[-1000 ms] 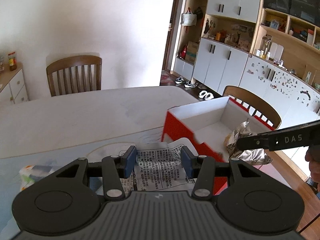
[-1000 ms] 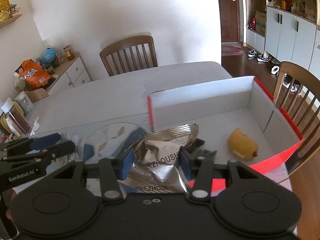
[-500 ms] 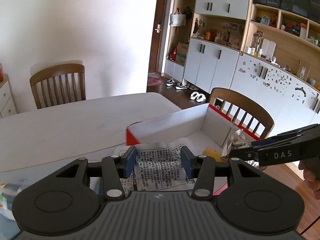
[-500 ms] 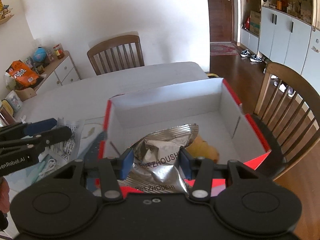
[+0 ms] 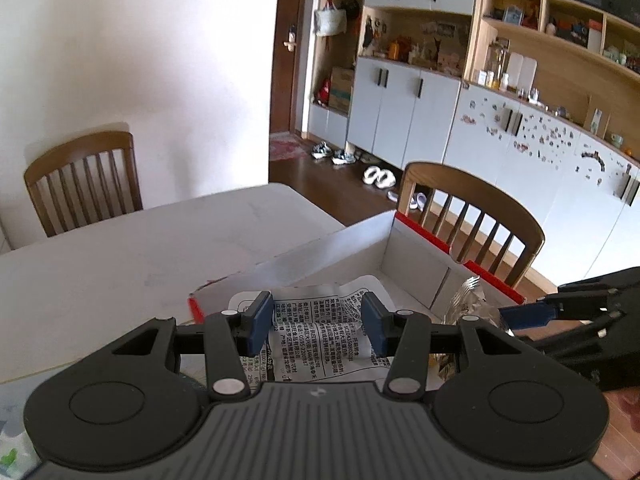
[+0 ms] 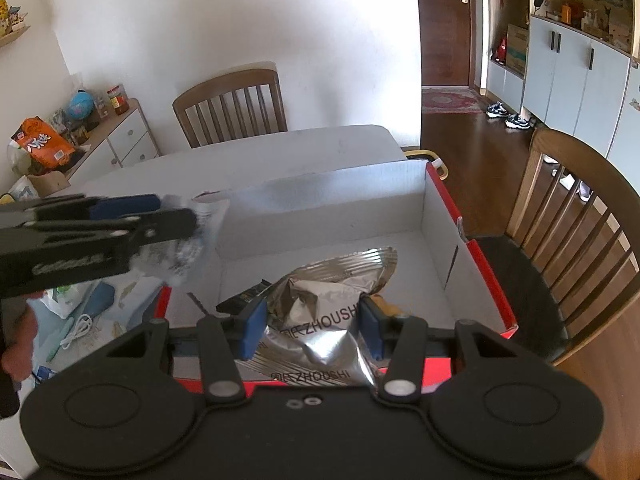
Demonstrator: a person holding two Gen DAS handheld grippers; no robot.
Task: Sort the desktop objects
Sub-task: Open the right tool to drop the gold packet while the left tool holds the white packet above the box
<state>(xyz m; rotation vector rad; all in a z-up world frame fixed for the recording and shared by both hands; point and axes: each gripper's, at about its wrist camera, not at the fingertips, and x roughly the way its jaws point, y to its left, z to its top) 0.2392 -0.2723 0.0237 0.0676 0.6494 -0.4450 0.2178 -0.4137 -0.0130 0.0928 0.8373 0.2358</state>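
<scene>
Right wrist view: the right gripper (image 6: 310, 326) pinches a silver foil snack bag (image 6: 328, 308) low over the red-and-white cardboard box (image 6: 440, 204). The left gripper (image 5: 318, 322) is clamped on a printed plastic packet (image 5: 320, 320) above the box's near corner. Best to lower both inside the walls before letting go, so neither catches the rim. The box sits on a white dining table (image 6: 280, 148) with 2 wooden chairs (image 6: 232, 108) nearby.
</scene>
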